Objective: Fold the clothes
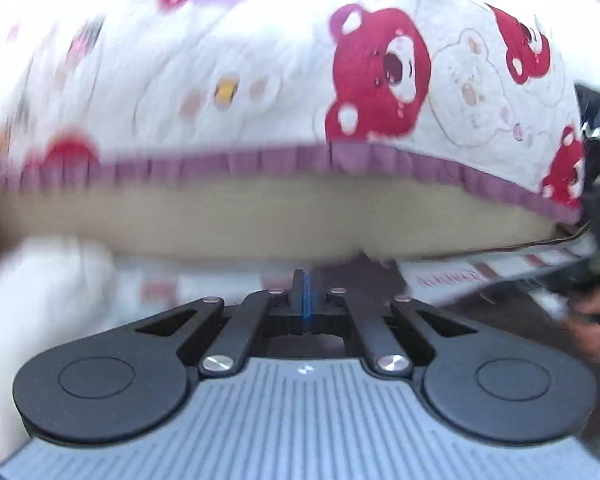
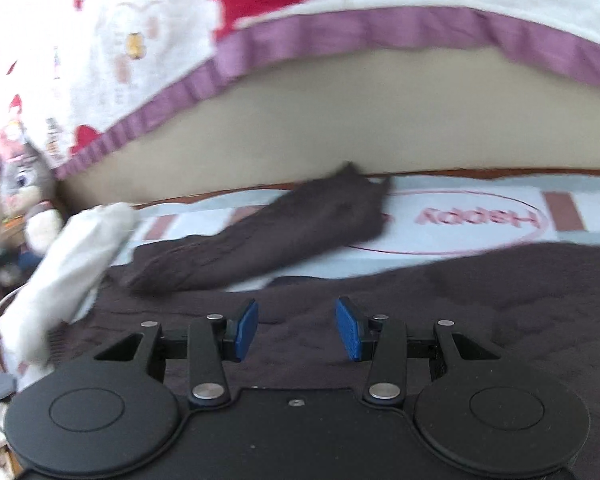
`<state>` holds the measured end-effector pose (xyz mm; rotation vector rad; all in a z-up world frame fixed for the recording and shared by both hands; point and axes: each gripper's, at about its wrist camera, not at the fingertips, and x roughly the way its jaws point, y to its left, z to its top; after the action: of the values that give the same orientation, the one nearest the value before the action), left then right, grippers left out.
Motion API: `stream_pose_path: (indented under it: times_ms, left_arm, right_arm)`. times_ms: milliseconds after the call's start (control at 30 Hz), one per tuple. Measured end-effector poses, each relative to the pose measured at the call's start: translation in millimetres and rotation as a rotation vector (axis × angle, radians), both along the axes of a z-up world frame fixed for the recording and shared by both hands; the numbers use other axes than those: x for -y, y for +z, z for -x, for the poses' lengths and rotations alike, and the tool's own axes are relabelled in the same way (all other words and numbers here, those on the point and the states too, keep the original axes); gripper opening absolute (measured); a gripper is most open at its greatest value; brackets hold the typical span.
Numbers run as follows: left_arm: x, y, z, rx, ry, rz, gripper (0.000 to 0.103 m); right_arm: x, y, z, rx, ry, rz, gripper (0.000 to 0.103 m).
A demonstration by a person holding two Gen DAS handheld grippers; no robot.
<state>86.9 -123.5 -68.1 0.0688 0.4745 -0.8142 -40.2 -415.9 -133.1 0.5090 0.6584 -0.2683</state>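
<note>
Ahead of both hand-held grippers: a bed with a white quilt printed with red bears and edged in purple (image 2: 340, 28), over a beige mattress side.
Left hand-held gripper (image 1: 306, 300): blue pads pressed together; nothing visible between them, and the view is heavily blurred.
Right hand-held gripper (image 2: 296, 328): blue pads (image 2: 350, 330) apart, nothing clamped between them.
Dark brown knitted garment (image 2: 480, 300): lies spread flat directly beneath and around the right hand-held gripper, reaching to its right.
Sleeve of the garment (image 2: 268, 240): stretches from just ahead-left of the right pads diagonally up towards the mattress side, its cuff near the bed's edge.
Pale blue mat with a pink oval and upside-down "Happy" lettering (image 2: 480, 220): lies under the garment, showing ahead and to the right of the right hand-held gripper.
White crumpled cloth (image 2: 72, 264): left of the right hand-held gripper, touching the garment's left edge.
Grey plush toy (image 2: 24, 184): far left, beside the quilt's corner.
Person's hand (image 1: 592, 320): at the right edge of the left wrist view, blurred.
</note>
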Motion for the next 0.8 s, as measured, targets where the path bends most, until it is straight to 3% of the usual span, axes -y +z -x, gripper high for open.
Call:
stream_pose_path:
  times_ms: [133, 200, 267, 367, 400, 467, 533, 567, 667, 733, 800]
  left_arm:
    - [1, -49, -14, -0.189, 0.092, -0.156, 0.001]
    - [-5, -60, -41, -0.346, 0.111, -0.080, 0.004]
    - [-6, -73, -76, -0.496, 0.170, -0.013, 0.005]
    - [-18, -86, -93, -0.531, 0.283, 0.050, 0.013]
    - [-25, -93, -90, -0.537, 0.307, 0.059, 0.022]
    - [-44, -111, -89, -0.623, 0.282, 0.117, 0.027]
    - [-68, -138, -95, -0.795, 0.193, 0.236, 0.027]
    - [-75, -147, -99, -0.846, 0.174, 0.253, 0.027]
    - [-90, -149, -100, -0.822, 0.213, 0.218, 0.027]
    - [-93, -142, -98, -0.782, 0.218, 0.204, 0.043]
    - [-93, -134, -97, -0.749, 0.219, 0.186, 0.047]
  right_arm:
    - [-12, 0, -36, -0.038, 0.076, -0.012, 0.049]
    - [-18, 0, -55, -0.060, 0.113, -0.019, 0.049]
    - [-18, -4, -83, -0.084, 0.123, -0.110, 0.052]
    - [-19, -12, -130, -0.117, 0.096, -0.270, 0.061]
    - [-21, -15, -146, -0.132, 0.084, -0.314, 0.063]
    - [-24, -24, -177, -0.162, 0.055, -0.384, 0.064]
    - [-22, -32, -198, -0.178, -0.033, -0.398, 0.064]
    - [-18, -37, -206, -0.182, -0.084, -0.398, 0.065]
    - [-9, -55, -228, -0.221, -0.174, -0.409, 0.065]
    - [-10, -62, -232, -0.222, -0.229, -0.409, 0.065]
    - [-17, -65, -233, -0.207, -0.246, -0.405, 0.065]
